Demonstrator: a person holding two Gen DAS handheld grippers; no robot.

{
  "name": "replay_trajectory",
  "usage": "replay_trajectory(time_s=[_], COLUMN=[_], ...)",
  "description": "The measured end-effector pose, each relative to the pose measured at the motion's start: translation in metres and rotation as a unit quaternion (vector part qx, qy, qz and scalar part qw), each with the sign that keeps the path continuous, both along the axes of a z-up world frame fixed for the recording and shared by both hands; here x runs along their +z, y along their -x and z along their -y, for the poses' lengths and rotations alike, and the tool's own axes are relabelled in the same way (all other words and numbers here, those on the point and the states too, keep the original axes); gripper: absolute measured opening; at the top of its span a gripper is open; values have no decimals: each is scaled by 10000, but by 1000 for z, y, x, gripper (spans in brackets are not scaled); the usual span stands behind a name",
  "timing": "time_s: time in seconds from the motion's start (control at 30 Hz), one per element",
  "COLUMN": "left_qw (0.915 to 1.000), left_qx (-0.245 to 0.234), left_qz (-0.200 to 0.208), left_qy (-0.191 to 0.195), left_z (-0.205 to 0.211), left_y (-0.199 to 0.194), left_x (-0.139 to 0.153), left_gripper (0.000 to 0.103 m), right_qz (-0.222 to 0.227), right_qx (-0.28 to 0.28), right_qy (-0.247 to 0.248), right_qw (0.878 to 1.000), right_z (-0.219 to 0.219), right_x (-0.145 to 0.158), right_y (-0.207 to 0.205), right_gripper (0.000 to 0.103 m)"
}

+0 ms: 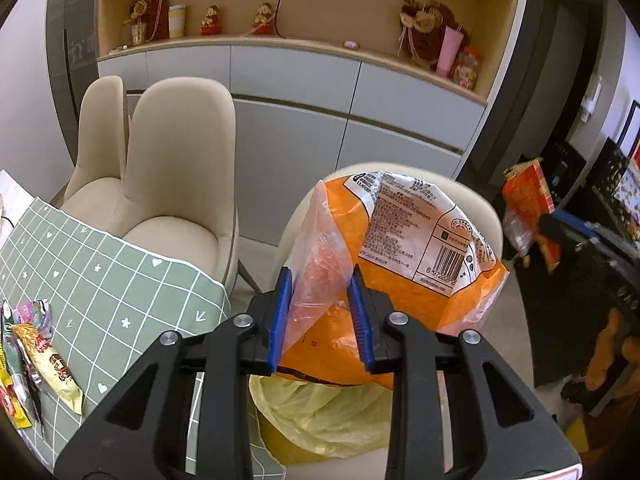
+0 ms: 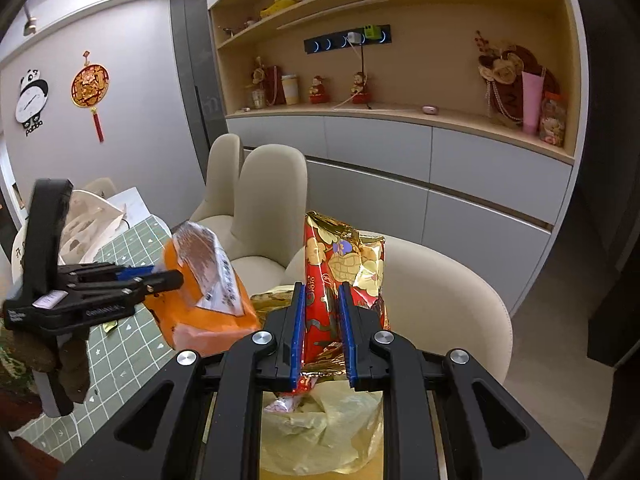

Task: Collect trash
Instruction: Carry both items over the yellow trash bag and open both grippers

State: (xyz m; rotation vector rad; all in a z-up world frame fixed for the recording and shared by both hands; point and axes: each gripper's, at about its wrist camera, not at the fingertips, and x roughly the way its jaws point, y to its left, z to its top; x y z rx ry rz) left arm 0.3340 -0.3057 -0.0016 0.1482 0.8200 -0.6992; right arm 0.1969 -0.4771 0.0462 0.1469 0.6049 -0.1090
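Note:
My left gripper (image 1: 320, 316) is shut on a large orange snack bag (image 1: 404, 240) with a white barcode label, held up over a bin lined with a yellow bag (image 1: 320, 420). In the right wrist view that same orange snack bag (image 2: 200, 292) hangs from the left gripper (image 2: 160, 276) at the left. My right gripper (image 2: 323, 332) is shut on a red and gold wrapper (image 2: 340, 264), upright above the yellow-lined bin (image 2: 320, 432). More red packaging (image 2: 288, 402) lies inside the bin. Several wrappers (image 1: 36, 352) lie on the green checked tablecloth (image 1: 112, 280).
Cream chairs (image 1: 180, 168) stand beside the table, one (image 2: 440, 292) right behind the bin. A grey cabinet with a wooden shelf of ornaments (image 1: 304, 76) fills the back. A white cut-out holder (image 2: 92, 220) stands on the table.

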Motion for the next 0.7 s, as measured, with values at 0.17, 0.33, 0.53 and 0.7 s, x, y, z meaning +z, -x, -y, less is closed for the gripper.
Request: replay_trajectory(time_s=[0.17,0.33,0.53,0.7], left_qw=[9997,9993,9995,9980], left_qx=[23,79,73,-92], left_qz=[-148,-240,-160,-387], left_qy=[-208,-285,-253,-493], left_z=[13,25,48,59], left_y=[-8,-18,-33,-31], left_x=[-19,-32,-32,-45], left_gripper=[27,27,27,27], right_qz=[-80,-159,-168,-223], right_qx=[14,63,87,83], right_qy=[-64,-207,-275,-355], right_qw=[9999,9996,9994,9991], right_z=[6,9,14,21], right_x=[-6,-15,-20,-28], right_y=[-3,-8,-14,-17], right_gripper=[17,17,17,17])
